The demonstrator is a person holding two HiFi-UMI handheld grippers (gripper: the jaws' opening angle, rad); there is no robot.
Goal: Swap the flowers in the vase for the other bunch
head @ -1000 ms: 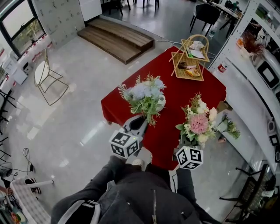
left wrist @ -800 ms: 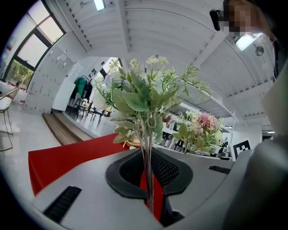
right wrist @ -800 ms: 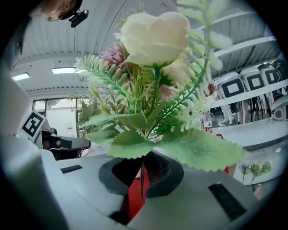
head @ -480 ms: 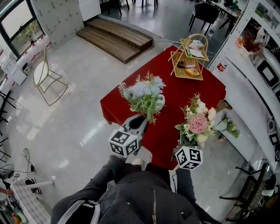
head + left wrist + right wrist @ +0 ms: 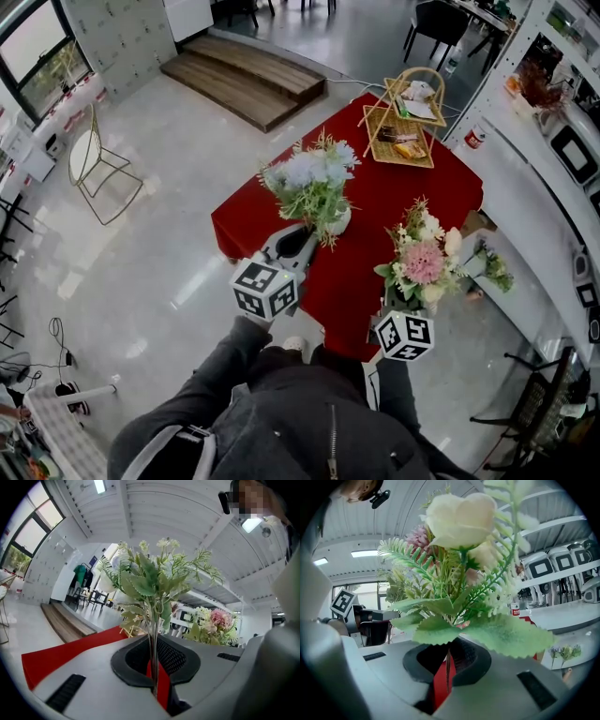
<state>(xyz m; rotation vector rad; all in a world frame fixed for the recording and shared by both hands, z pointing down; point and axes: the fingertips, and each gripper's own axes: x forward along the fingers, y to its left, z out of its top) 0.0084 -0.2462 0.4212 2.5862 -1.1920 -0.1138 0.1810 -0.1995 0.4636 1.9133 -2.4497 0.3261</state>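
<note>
A bunch of pale blue flowers (image 5: 309,180) with green leaves hangs over the near left part of the red table (image 5: 394,202). My left gripper (image 5: 295,242) is shut on its stems (image 5: 153,667), and its jaws have just been closing a little on them. A white vase (image 5: 339,223) shows partly behind that bunch. To the right, my right gripper (image 5: 403,302) is shut on the stems (image 5: 447,667) of a pink and cream bunch (image 5: 422,262), held upright at the table's near edge. The right gripper view is filled by the cream rose (image 5: 459,520) and leaves.
A wire basket stand (image 5: 405,122) with snacks sits at the table's far corner. A white counter with appliances (image 5: 553,159) runs along the right. A small sprig of flowers (image 5: 493,270) lies beside it. A wooden step (image 5: 246,80) and a wire chair (image 5: 92,159) stand on the floor to the left.
My left gripper has lifted and moved away from me with the blue bunch, which now stands higher against the vase. The right gripper and pink bunch have stayed put.
</note>
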